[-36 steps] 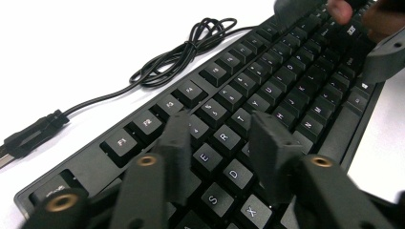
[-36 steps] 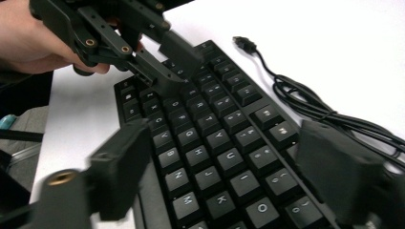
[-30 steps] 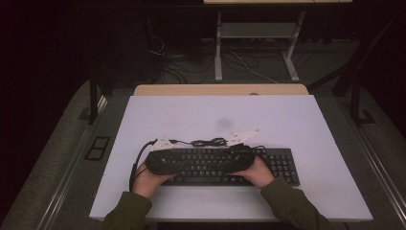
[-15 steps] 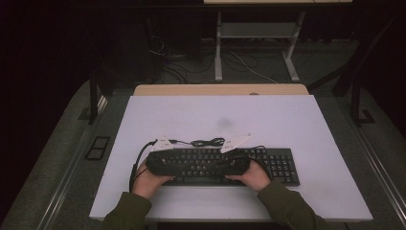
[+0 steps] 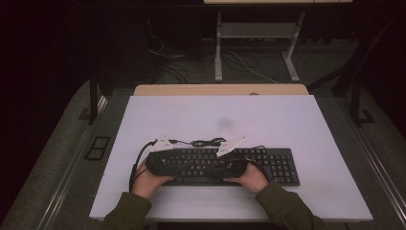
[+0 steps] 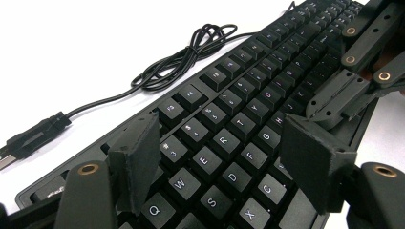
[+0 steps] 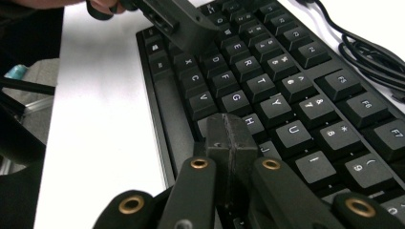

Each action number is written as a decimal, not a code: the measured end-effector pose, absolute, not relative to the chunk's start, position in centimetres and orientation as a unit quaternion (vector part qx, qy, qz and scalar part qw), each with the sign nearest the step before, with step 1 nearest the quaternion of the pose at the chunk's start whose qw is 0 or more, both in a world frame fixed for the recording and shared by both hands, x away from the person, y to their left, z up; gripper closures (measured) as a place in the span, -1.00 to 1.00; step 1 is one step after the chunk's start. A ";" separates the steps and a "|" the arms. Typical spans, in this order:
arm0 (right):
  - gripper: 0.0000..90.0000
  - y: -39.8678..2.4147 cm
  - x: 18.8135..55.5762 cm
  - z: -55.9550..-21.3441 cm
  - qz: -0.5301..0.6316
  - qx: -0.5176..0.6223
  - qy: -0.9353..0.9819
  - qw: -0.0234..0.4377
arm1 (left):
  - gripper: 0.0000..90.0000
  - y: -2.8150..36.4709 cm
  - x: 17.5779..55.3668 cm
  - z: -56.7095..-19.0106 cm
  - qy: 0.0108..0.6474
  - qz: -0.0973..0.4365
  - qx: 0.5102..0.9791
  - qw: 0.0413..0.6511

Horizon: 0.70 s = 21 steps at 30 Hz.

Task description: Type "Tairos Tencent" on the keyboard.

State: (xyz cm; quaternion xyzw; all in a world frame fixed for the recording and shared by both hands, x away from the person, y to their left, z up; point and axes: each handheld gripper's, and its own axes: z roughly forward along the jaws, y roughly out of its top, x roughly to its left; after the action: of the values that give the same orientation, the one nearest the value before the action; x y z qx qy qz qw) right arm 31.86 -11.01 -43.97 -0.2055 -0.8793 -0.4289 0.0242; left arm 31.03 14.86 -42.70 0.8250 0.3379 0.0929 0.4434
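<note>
Keyboard (image 5: 282,165) low centre on the table (image 5: 297,120), both forearms in from the bottom edge, left gripper (image 6: 224,157) jaws apart over the keys, right gripper (image 7: 230,138) closed tight, empty, tip by H.

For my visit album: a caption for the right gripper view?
Shut right gripper poised over a black keyboard near the H key.

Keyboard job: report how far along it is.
Done: the keyboard lies flat on the table, its cable coiled behind it. In hand: the right gripper, jaws shut empty, points at the keys near H; the left gripper hovers open over the left-hand letters. Left: which keys remain cannot be told.
</note>
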 end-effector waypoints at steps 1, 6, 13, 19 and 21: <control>0.99 -11.0 31.9 -44.0 -0.429 -0.206 -0.879 0.026 | -0.33 14.9 31.0 -42.7 0.338 0.093 0.825 0.443; 0.99 -11.0 31.9 -44.0 -0.426 -0.206 -0.880 0.026 | -0.33 14.9 31.1 -42.7 0.338 0.093 0.826 0.442; 0.99 -10.9 31.9 -44.2 -0.421 -0.209 -0.882 0.026 | -0.33 14.9 31.0 -42.6 0.338 0.094 0.825 0.443; 0.98 -11.1 32.0 -44.0 -0.428 -0.209 -0.879 0.026 | -0.33 15.0 31.0 -42.6 0.337 0.096 0.824 0.444; 0.98 -11.1 32.0 -43.9 -0.428 -0.210 -0.879 0.023 | -0.33 15.0 31.0 -42.6 0.338 0.097 0.824 0.445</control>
State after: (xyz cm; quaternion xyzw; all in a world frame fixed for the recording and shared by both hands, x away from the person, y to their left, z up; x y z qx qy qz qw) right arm 31.97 -11.13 -43.93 -0.2097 -0.8789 -0.4279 0.0234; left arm 31.01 14.98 -42.61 0.8237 0.3380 0.0968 0.4449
